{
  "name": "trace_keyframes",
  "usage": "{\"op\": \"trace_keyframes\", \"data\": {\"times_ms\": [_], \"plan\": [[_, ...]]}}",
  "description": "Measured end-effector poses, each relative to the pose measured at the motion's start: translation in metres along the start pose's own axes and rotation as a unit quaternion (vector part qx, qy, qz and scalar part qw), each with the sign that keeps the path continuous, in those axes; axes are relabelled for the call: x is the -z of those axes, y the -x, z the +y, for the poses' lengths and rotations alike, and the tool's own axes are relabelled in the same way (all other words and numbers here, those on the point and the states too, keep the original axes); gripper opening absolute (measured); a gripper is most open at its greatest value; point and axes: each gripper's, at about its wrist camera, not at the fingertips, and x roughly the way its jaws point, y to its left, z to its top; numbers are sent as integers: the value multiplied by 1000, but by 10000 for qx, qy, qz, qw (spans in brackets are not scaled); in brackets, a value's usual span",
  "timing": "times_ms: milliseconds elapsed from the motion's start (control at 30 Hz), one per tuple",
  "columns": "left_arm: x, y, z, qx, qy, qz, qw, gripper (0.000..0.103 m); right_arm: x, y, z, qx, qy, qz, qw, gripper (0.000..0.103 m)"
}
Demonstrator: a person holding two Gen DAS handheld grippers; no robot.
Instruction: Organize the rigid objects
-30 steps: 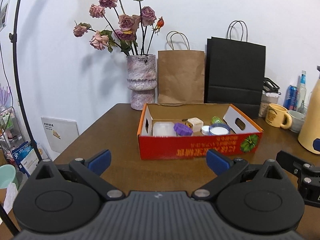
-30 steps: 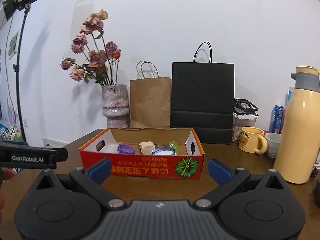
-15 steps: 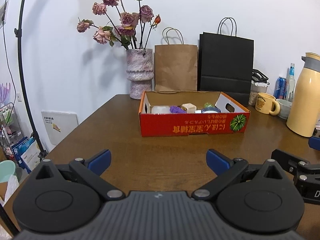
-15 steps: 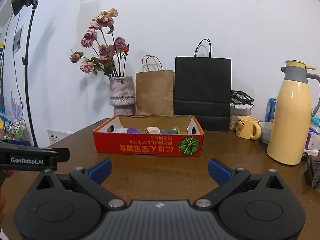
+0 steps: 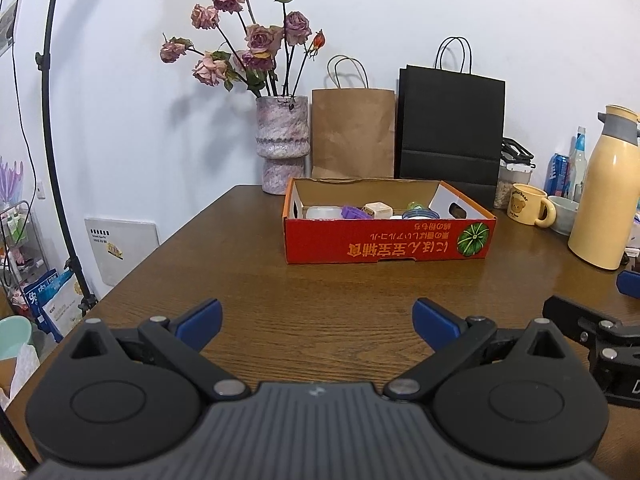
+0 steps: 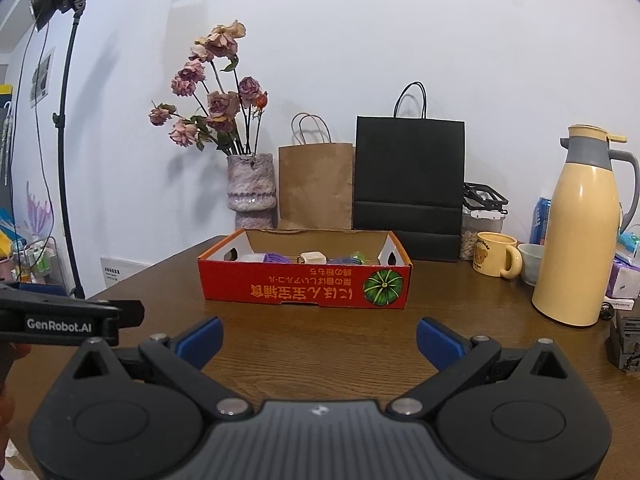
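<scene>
- The red cardboard box (image 5: pixel 390 240) sits on the brown wooden table (image 5: pixel 320 304), toward the far edge and well apart from both grippers. Its printed long side faces the cameras; a green pumpkin graphic marks the right end of that side.
- Inside the box, in the left wrist view from left to right: a white container (image 5: pixel 322 212), a purple item (image 5: pixel 352 213), a beige cube-shaped item (image 5: pixel 378 209), a blue-rimmed round lid (image 5: pixel 420 214), and a small green item (image 5: pixel 416 205) behind the lid. All lie below the rim, partly hidden by the front wall.
- The left gripper (image 5: pixel 316 322) is over the near edge of the table. Its blue-tipped fingers are spread wide apart, with nothing between them.
- The right gripper (image 6: pixel 318 340) is also at the near edge. Its fingers are spread wide apart and hold nothing.
- Along the far edge, behind the box: a mottled vase of dried roses (image 5: pixel 283 142), a brown paper bag (image 5: pixel 353 132) and a black paper bag (image 5: pixel 450 128), all against the wall.
- Toward the right edge: a yellow bear mug (image 5: pixel 528 204), a pale bowl (image 5: pixel 564 214) just beside it, and a cream thermos jug (image 5: pixel 604 196).
</scene>
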Motion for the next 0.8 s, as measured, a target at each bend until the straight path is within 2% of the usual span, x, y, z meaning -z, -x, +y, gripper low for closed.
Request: {"op": "trace_keyframes", "data": {"times_ms": [800], "plan": [[-2,3,-4,-8,-67,-32,10000,103,-1,2,0,5,-16,-17,10000,103]]}}
